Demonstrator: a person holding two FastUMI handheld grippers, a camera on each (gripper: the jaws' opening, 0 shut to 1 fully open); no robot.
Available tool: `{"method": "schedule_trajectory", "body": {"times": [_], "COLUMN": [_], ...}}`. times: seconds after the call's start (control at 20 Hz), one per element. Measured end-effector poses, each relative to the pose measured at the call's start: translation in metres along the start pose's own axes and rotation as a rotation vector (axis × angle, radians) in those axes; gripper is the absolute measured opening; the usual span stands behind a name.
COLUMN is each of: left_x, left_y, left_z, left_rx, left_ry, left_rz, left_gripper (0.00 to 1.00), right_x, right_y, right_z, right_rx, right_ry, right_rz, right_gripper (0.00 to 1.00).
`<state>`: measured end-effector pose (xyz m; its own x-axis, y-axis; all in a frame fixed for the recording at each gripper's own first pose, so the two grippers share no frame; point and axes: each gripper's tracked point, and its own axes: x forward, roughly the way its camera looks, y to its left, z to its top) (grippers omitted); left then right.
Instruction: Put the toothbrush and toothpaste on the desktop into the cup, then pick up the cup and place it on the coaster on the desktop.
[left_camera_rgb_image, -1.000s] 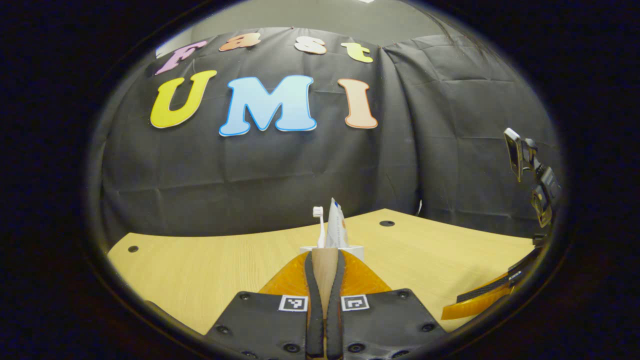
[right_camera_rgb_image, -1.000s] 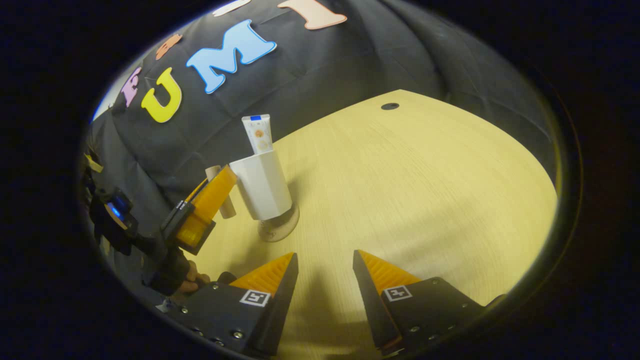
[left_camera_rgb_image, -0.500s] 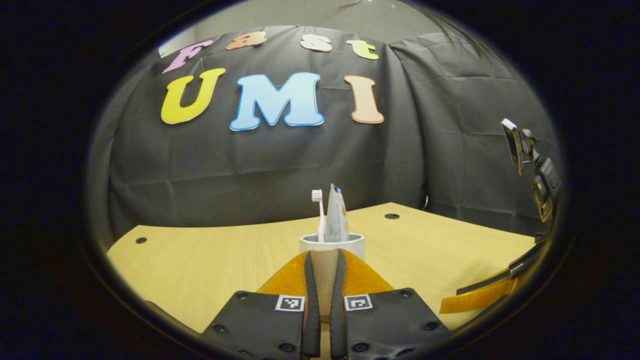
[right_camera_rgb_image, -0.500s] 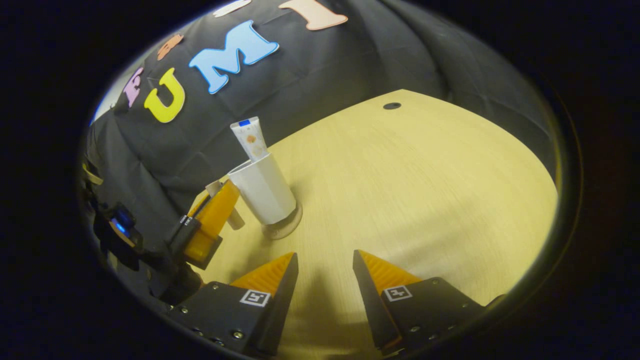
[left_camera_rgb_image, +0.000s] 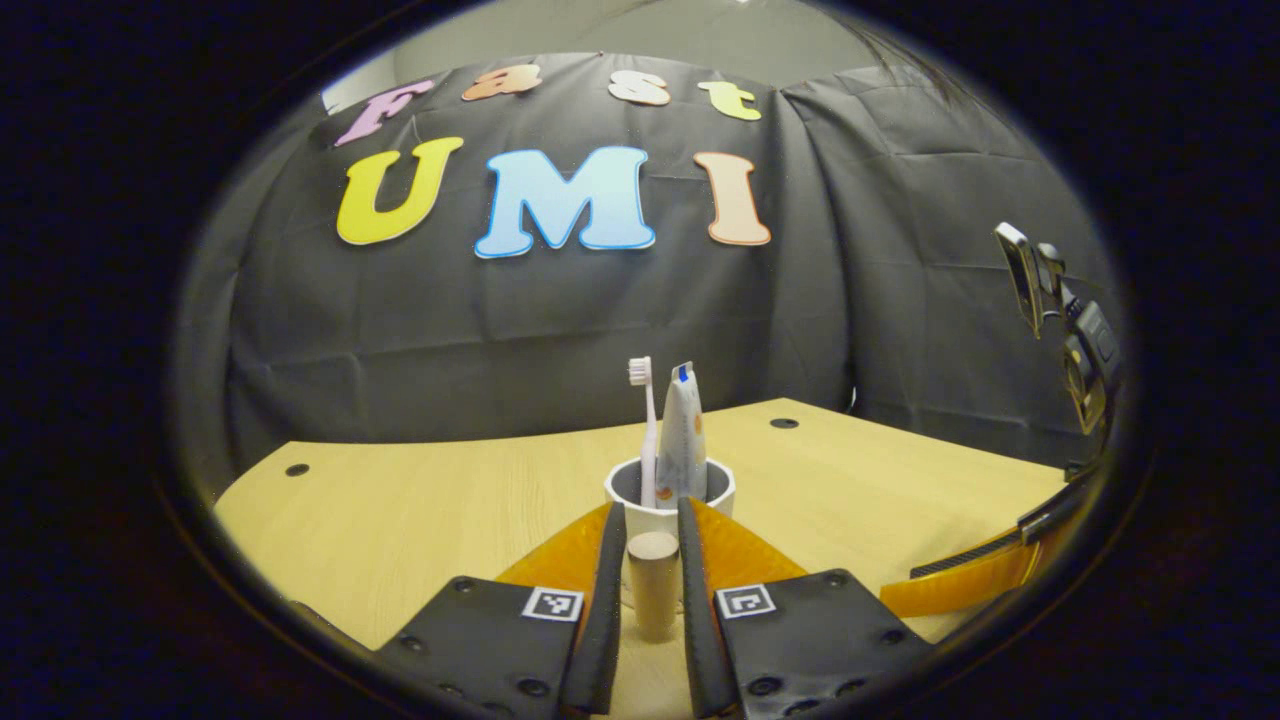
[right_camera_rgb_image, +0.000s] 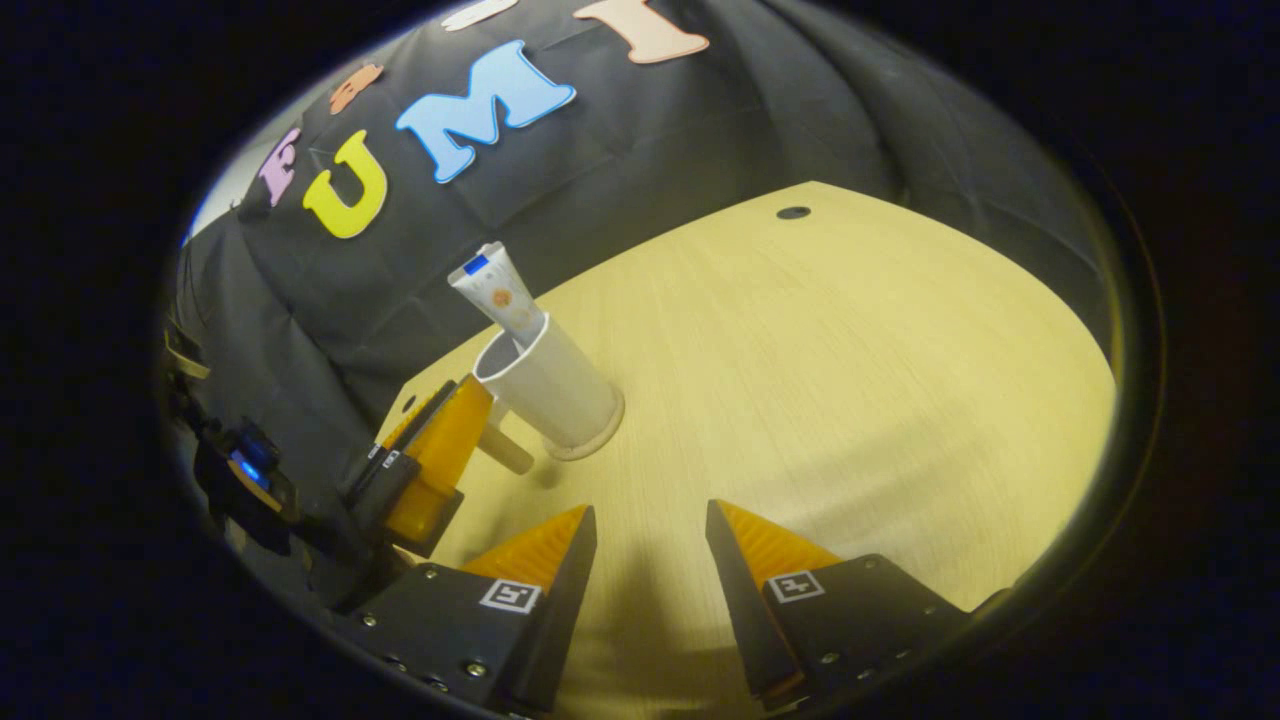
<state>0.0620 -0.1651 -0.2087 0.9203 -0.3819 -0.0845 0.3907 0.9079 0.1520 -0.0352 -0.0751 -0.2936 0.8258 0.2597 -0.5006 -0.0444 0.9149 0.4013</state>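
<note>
A white cup (left_camera_rgb_image: 670, 487) holds a toothbrush (left_camera_rgb_image: 644, 415) and a toothpaste tube (left_camera_rgb_image: 684, 435), both upright. In the right gripper view the cup (right_camera_rgb_image: 552, 385) rests on a clear round coaster (right_camera_rgb_image: 603, 432), and the toothpaste (right_camera_rgb_image: 492, 290) sticks out of its top. The cup's tan cylindrical handle (left_camera_rgb_image: 653, 590) lies between the fingers of my left gripper (left_camera_rgb_image: 650, 510), with a small gap on each side, so that gripper is open. From the right gripper view the left gripper (right_camera_rgb_image: 432, 462) is just left of the handle (right_camera_rgb_image: 508, 453). My right gripper (right_camera_rgb_image: 650, 520) hovers open over bare table.
The pale wooden table (right_camera_rgb_image: 850, 380) has cable holes (left_camera_rgb_image: 784, 423) near its far edge. A finger of the right gripper (left_camera_rgb_image: 965, 592) reaches in at the right of the left gripper view. The booth's black cloth wall stands close behind the table.
The cup came down onto the coaster. My left gripper's fingers, shut on the handle before, have parted and slid back along it. The right gripper has barely moved.
</note>
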Motion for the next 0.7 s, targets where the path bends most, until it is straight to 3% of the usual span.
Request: {"method": "schedule_trajectory", "body": {"times": [0.05,0.15,0.2,0.25,0.3,0.35,0.5,0.7], "left_x": [-0.004,-0.008,-0.014,-0.023,-0.033,-0.043,-0.074,-0.129], "left_y": [0.0,0.003,0.006,0.008,0.01,0.013,0.032,0.048], "left_z": [0.001,0.006,0.012,0.019,0.03,0.041,0.085,0.166], "left_rx": [-0.005,-0.003,0.009,0.019,0.024,0.025,0.028,0.032], "left_ry": [0.002,0.013,0.015,0.017,0.016,0.018,0.028,0.019], "left_rz": [0.0,0.005,0.019,0.034,0.045,0.058,0.119,0.212], "left_gripper": [0.44,0.31,0.45,0.4,0.48,0.39,0.39,0.39], "right_x": [-0.003,-0.01,-0.014,-0.019,-0.024,-0.029,-0.049,-0.085], "right_y": [0.002,0.007,0.01,0.015,0.021,0.028,0.047,0.075], "right_z": [0.003,0.012,0.018,0.025,0.034,0.042,0.071,0.12], "right_rx": [-0.01,-0.03,-0.039,-0.044,-0.047,-0.051,-0.099,-0.266], "right_ry": [-0.01,-0.037,-0.054,-0.072,-0.094,-0.115,-0.175,-0.284], "right_rz": [0.0,-0.007,-0.01,-0.012,-0.01,-0.008,-0.012,-0.028], "right_gripper": [0.68,0.68,0.67,0.67,0.67,0.67,0.67,0.67]}}
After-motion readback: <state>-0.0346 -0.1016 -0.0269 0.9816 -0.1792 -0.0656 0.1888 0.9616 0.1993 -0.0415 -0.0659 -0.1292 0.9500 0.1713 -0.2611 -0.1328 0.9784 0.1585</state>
